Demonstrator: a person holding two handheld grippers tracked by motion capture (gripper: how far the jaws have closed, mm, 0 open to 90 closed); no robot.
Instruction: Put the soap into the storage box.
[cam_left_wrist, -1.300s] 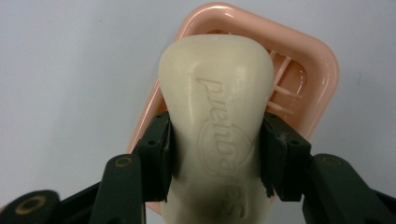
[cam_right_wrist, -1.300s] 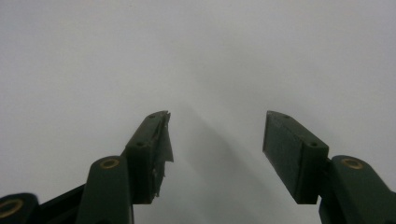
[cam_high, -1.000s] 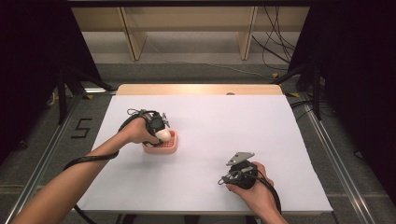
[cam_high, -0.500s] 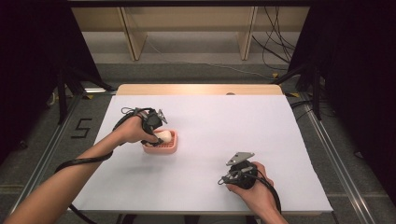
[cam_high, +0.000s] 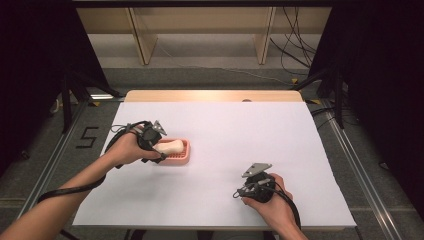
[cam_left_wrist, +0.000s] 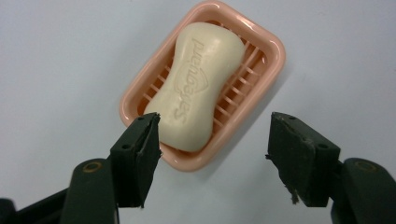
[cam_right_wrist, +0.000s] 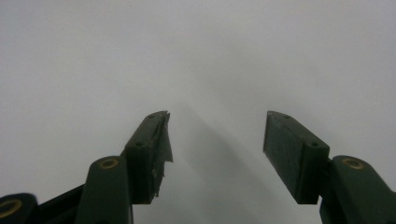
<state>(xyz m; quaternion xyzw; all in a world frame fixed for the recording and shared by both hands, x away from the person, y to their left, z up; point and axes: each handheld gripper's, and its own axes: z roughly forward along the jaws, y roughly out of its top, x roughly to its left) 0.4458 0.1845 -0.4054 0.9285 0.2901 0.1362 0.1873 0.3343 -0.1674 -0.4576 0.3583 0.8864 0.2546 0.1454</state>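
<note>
One bar of soap (cam_left_wrist: 198, 86), cream, waisted, with embossed lettering, lies in the pink ribbed plastic soap dish (cam_left_wrist: 268, 70) on the white table cover (cam_high: 250, 125). Placement appears done; withdrawal remains. The left gripper (cam_left_wrist: 215, 140) has just been opening its jaws, which stand wide with nothing gripped. The right gripper (cam_right_wrist: 215, 135) is released and empty, well apart
</note>
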